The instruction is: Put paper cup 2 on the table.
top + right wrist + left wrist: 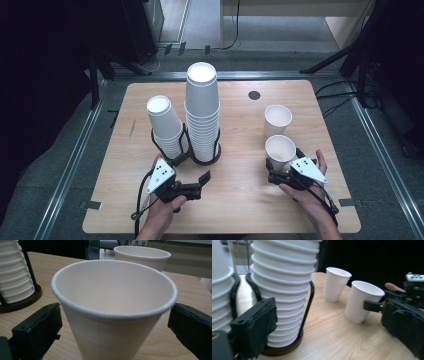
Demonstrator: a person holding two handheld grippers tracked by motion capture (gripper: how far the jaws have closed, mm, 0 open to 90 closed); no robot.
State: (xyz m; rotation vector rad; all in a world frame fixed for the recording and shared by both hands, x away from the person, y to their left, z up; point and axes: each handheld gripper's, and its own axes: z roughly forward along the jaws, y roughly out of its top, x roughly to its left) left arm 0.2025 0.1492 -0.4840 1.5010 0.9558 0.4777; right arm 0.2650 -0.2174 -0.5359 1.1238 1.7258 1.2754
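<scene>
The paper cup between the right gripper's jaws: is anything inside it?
The paper cup looks empty: bare white inner wall. Its bottom is hidden below the rim.

Upright white paper cup (113,312), open mouth up, between two black jaws of right gripper (113,330); small gaps visible either side. Second paper cup (142,255) behind, apart. Stacked cups (15,277) in black-wire holder, far left. Wooden table (190,290) beneath.

cups (280,150): I see plain white, cream inside
stacked cups (202,112): white, ribbed with rim lines
stand (204,161): dark brown base, black bars
table (235,195): pale wood grain
grippers (289,167): black, with grey dotted plates
</scene>
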